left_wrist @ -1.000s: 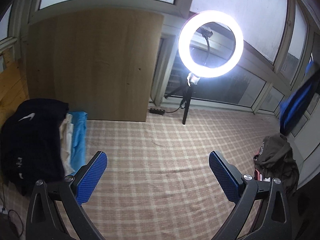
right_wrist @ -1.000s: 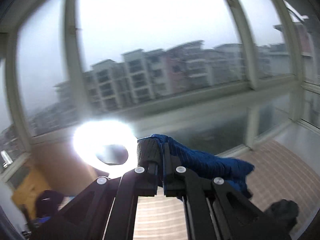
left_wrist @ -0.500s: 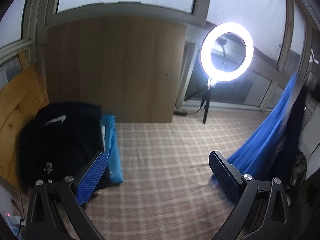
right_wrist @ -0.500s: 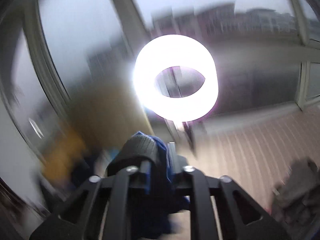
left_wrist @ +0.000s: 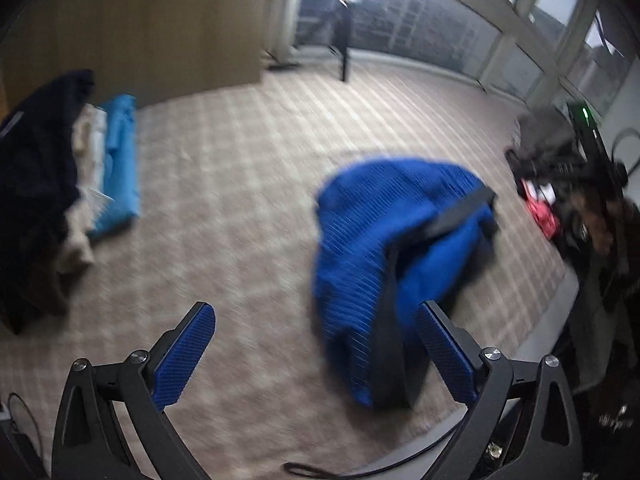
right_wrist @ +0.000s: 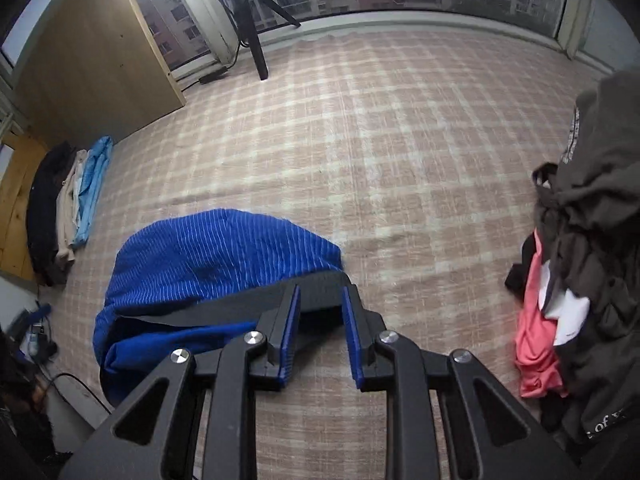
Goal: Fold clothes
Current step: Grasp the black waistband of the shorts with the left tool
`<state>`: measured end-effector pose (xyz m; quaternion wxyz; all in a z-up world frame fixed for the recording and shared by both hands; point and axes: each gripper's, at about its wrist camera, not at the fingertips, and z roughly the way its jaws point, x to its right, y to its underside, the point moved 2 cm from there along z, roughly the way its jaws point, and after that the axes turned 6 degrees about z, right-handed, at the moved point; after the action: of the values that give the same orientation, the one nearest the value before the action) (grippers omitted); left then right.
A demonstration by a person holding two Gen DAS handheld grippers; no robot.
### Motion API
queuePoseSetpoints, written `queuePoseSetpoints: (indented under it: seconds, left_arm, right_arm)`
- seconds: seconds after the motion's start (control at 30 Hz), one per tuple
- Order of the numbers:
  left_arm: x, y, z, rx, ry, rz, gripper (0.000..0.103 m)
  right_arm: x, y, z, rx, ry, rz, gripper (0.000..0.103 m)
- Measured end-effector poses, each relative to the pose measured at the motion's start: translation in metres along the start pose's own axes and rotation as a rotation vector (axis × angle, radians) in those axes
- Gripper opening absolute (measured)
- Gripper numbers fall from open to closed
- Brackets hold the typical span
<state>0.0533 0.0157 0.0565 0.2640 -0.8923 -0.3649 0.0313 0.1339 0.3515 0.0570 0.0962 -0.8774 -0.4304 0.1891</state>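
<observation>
A blue striped garment with a black band lies crumpled on the checked mat; it shows in the left wrist view (left_wrist: 372, 248) and in the right wrist view (right_wrist: 208, 264). My left gripper (left_wrist: 316, 344) is wide open and empty, just in front of the garment, its right finger near the cloth's lower edge. My right gripper (right_wrist: 318, 312) is partly open with a small gap; the black band lies just beyond its tips and nothing is between the pads. The left wrist view is blurred.
A stack of folded clothes, dark, beige and light blue (right_wrist: 68, 204), lies at the mat's left edge by a wooden board (right_wrist: 88, 60). A pile of unfolded dark, pink and white clothes (right_wrist: 576, 264) sits at the right. A ring-light tripod (right_wrist: 252, 40) stands at the back.
The right gripper swung down from the window and let go of the blue garment, which now lies on the mat. The left gripper tilted down toward it.
</observation>
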Motion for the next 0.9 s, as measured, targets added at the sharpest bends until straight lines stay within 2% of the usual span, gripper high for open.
queuePoseSetpoints:
  seconds: [0.03,0.1,0.23,0.37,0.43,0.47,0.5,0.57,0.7,0.8,0.9]
  left_arm:
    - [0.005,0.0,0.005,-0.006,-0.013,0.011,0.096]
    - [0.015,-0.001,0.015,-0.018,-0.034,0.031,0.084]
    - [0.024,-0.016,0.033,-0.037,0.001,0.071,0.069]
    - [0.046,-0.039,0.054,-0.051,-0.006,0.257,0.068]
    - [0.057,-0.05,0.064,-0.058,-0.009,0.35,0.061]
    - [0.063,-0.055,0.069,-0.063,-0.01,0.394,0.047]
    - [0.068,-0.058,0.075,-0.071,-0.009,0.432,0.026]
    - [0.077,-0.059,0.083,-0.096,0.008,0.494,0.005]
    - [0.087,-0.054,0.091,-0.154,0.022,0.573,0.009]
    - [0.089,-0.049,0.088,-0.171,0.039,0.613,0.014]
    - [0.083,-0.049,0.077,-0.159,0.05,0.61,0.019]
  right_arm:
    - [0.003,0.0,-0.001,-0.002,-0.015,0.002,0.022]
    - [0.007,0.003,0.004,-0.015,-0.019,-0.002,0.022]
    - [0.012,0.014,0.023,-0.061,-0.017,0.001,0.022]
    - [0.008,0.024,0.029,-0.05,-0.045,0.018,0.022]
    - [0.006,0.027,0.022,-0.02,-0.049,0.015,0.022]
    - [0.004,0.029,0.018,-0.002,-0.051,0.015,0.022]
    - [0.002,0.031,0.013,0.017,-0.049,0.012,0.022]
    - [-0.001,0.035,0.004,0.051,-0.035,0.002,0.022]
    - [-0.002,0.045,-0.013,0.095,-0.05,0.017,0.022]
    - [0.001,0.049,-0.019,0.11,-0.077,0.05,0.022]
    - [0.002,0.051,-0.017,0.115,-0.077,0.063,0.022]
